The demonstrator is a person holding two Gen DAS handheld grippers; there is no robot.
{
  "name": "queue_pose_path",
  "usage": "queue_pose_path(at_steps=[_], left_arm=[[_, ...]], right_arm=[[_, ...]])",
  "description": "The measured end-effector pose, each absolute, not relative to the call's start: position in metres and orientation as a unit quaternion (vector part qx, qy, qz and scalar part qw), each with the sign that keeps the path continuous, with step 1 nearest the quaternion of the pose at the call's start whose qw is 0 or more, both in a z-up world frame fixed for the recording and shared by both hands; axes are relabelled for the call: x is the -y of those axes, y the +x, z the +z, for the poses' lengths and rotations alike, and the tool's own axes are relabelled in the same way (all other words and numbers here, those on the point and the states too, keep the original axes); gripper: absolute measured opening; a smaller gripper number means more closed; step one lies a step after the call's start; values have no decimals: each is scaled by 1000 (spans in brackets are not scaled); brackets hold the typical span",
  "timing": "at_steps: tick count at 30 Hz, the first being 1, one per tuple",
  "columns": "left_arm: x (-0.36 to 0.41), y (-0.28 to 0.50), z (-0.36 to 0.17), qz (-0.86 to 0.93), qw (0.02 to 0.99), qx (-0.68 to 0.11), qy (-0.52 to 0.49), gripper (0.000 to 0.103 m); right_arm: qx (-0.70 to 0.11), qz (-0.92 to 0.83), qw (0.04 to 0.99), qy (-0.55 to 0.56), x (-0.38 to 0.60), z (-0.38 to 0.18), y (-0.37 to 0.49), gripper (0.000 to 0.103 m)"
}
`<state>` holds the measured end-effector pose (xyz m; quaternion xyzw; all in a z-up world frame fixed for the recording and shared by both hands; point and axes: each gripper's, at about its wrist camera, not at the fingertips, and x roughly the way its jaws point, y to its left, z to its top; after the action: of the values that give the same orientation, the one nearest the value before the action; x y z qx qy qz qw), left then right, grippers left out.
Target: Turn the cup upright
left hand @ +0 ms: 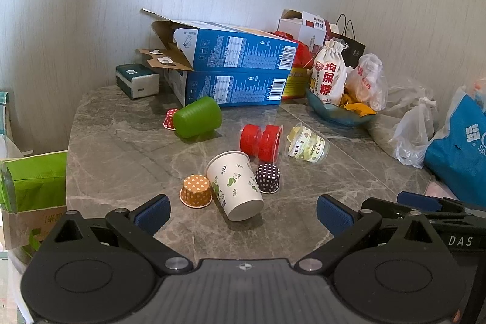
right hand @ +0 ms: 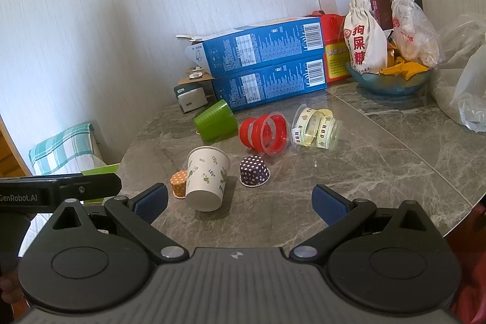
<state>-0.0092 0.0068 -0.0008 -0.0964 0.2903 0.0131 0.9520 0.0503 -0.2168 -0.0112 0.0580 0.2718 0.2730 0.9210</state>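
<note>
Both grippers hang wide open and empty, the left gripper (left hand: pixel 242 210) lined up on the white leaf-printed paper cup (left hand: pixel 235 185) lying on its side on the grey marble table (left hand: pixel 121 148), base toward us. That cup looks light and free to roll, so a lopsided pinch could squirt it into the orange polka-dot cupcake liner (left hand: pixel 196 191) or the dark dotted liner (left hand: pixel 267 178) touching it. Squeeze hard and I'd expect the paper wall to crumple.

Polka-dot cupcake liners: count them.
3. Orange one left of the paper cup, dark one on its right, red one behind the green cup. More may hide behind the clutter.
</note>
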Motion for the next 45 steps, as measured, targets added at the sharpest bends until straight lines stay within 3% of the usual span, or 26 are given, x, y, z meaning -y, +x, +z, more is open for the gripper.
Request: queue_pose_path(at_steps=[45], left_arm=[[-14,15,-13,15,951,-300,-77,103]], right_arm=[[-294,285,910,62,209,-24,69,102]])
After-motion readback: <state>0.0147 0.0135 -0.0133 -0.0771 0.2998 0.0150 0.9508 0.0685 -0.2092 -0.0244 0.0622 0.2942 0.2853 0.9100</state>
